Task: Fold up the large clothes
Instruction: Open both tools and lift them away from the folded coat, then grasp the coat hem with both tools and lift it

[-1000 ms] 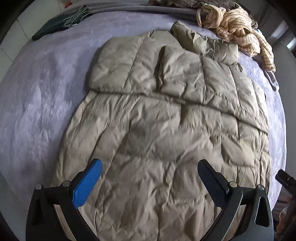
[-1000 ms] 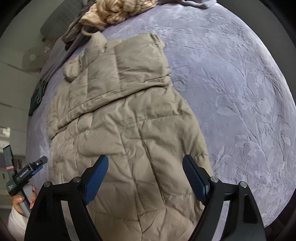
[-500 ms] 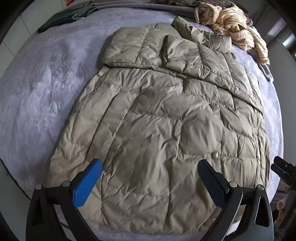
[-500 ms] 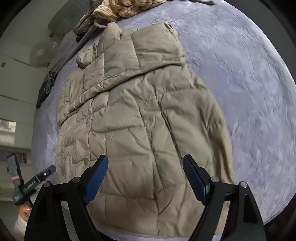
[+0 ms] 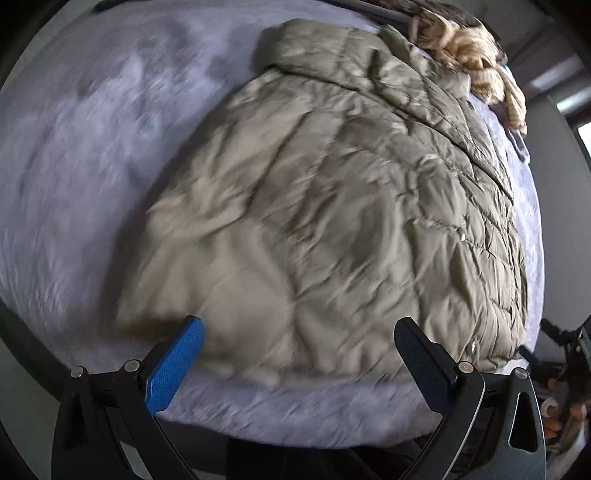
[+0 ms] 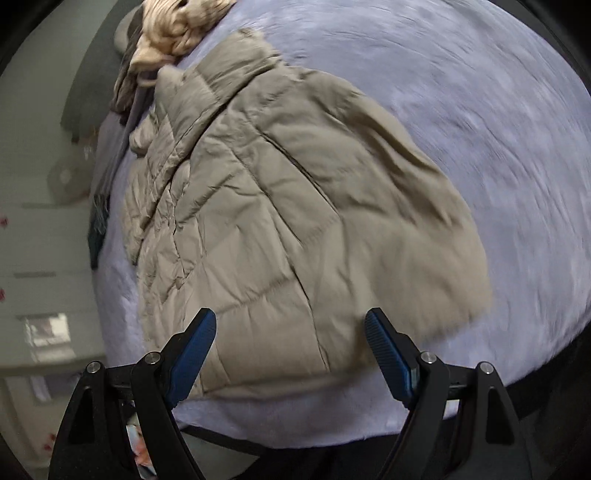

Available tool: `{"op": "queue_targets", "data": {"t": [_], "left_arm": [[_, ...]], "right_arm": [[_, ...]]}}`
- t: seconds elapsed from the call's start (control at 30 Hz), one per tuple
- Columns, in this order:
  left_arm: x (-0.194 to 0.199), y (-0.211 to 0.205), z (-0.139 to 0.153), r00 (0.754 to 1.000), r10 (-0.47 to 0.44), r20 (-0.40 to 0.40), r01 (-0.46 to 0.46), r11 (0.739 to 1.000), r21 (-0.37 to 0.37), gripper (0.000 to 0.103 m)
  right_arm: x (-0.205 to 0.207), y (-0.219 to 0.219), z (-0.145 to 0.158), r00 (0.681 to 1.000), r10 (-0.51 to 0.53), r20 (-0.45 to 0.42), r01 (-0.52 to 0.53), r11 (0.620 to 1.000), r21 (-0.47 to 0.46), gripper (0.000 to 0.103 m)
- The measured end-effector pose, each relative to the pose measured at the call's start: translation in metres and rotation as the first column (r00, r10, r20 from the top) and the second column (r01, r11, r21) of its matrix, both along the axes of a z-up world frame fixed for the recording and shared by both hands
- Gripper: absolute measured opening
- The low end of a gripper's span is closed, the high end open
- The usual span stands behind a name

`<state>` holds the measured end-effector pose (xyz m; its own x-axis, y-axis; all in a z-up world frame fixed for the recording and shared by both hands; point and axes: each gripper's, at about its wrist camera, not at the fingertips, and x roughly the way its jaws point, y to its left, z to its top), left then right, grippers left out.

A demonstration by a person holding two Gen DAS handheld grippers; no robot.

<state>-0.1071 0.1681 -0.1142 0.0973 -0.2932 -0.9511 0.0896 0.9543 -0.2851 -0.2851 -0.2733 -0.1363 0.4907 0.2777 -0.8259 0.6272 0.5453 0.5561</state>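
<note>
A khaki quilted coat (image 5: 332, 206) lies spread flat on a lavender bedspread (image 5: 92, 166), its top part folded down across the body, its hem toward the cameras. Both cameras have drawn back toward the foot of the bed since a second ago — the hem and a strip of bare bedspread below it, earlier out of frame, are now in view. The left gripper (image 5: 299, 341) and right gripper (image 6: 290, 332) hang above that hem, jaws spread wide, gripping nothing. A cream striped garment (image 6: 177, 26) sits bunched beyond the coat's far end — both views are motion-blurred.
</note>
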Motion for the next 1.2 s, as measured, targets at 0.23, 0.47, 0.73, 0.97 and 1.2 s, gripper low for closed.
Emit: {"op": "queue_targets", "data": {"t": [0.23, 0.47, 0.73, 0.97, 1.2], "left_arm": [[-0.021, 0.055, -0.014, 0.991, 0.109, -0.084, -0.118, 0.987, -0.113, 0.103], [-0.020, 0.057, -0.052, 0.967, 0.175, -0.186, -0.215, 0.951, -0.222, 0.103], [0.015, 0.032, -0.054, 0.969, 0.190, -0.155, -0.230, 0.923, -0.307, 0.091], [0.022, 0.032, -0.052, 0.979, 0.148, -0.138, -0.186, 0.926, -0.329, 0.026], [0.027, 0.034, -0.032, 0.991, 0.118, -0.056, -0.128, 0.961, -0.247, 0.026]], "right_arm": [[-0.039, 0.008, -0.018, 0.996, -0.089, -0.012, 0.090, 0.993, 0.076, 0.085], [-0.046, 0.016, -0.041, 0.990, -0.138, -0.010, 0.138, 0.976, 0.166, 0.085], [-0.034, 0.009, -0.055, 0.965, -0.254, 0.066, 0.224, 0.928, 0.296, 0.085], [-0.036, 0.007, -0.064, 0.939, -0.337, 0.072, 0.292, 0.888, 0.355, 0.071], [-0.034, 0.006, -0.062, 0.949, -0.312, 0.045, 0.286, 0.911, 0.297, 0.011]]}}
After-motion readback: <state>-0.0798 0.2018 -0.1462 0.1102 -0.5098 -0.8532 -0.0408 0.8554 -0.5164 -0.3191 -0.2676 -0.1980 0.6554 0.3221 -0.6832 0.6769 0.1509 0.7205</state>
